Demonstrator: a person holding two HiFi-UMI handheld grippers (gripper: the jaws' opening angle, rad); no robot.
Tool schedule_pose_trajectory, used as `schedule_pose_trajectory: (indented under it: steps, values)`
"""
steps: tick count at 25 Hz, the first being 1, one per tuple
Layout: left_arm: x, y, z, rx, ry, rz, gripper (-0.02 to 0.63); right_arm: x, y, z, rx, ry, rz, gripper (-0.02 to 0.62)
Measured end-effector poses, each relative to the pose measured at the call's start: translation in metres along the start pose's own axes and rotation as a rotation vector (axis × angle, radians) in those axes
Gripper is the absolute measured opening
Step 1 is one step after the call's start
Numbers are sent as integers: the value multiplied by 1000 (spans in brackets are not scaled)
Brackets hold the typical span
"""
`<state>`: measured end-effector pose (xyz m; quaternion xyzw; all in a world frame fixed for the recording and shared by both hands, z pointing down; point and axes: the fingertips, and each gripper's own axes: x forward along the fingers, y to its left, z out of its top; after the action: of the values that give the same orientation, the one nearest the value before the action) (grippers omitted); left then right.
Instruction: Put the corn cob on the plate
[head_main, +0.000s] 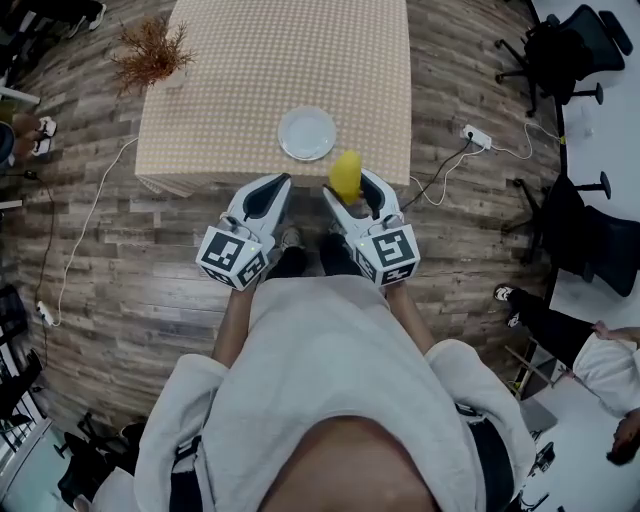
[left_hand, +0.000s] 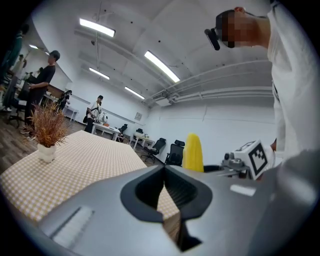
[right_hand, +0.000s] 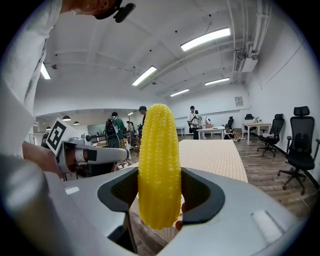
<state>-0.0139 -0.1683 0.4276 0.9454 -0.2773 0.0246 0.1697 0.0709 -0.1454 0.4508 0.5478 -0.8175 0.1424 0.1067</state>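
A yellow corn cob (head_main: 346, 172) stands upright between the jaws of my right gripper (head_main: 350, 186), which is shut on it just short of the table's near edge. In the right gripper view the corn cob (right_hand: 159, 165) fills the gap between the pads. A white plate (head_main: 307, 133) lies bare on the checked tablecloth (head_main: 250, 70), just beyond and to the left of the cob. My left gripper (head_main: 273, 190) hovers beside the right one, shut and holding nothing (left_hand: 167, 192). The left gripper view catches the corn cob (left_hand: 193, 152) off to its right.
A dried plant in a small white vase (head_main: 150, 50) stands at the table's far left corner. Office chairs (head_main: 560, 50) and a power strip with cables (head_main: 475, 135) are on the wooden floor to the right. Another person's legs (head_main: 545, 315) show at the right.
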Motion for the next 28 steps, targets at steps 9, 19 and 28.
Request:
schedule_pose_trajectory:
  steps: [9, 19, 28]
  values:
    - [11, 22, -31, -54, 67, 53, 8, 21, -12, -45, 70, 95, 42, 250]
    - [22, 41, -72, -133, 125, 77, 8, 44, -21, -89, 100, 196, 79, 250]
    - [27, 65, -91, -165, 144, 122, 8, 75, -38, -111, 82, 248, 104, 250]
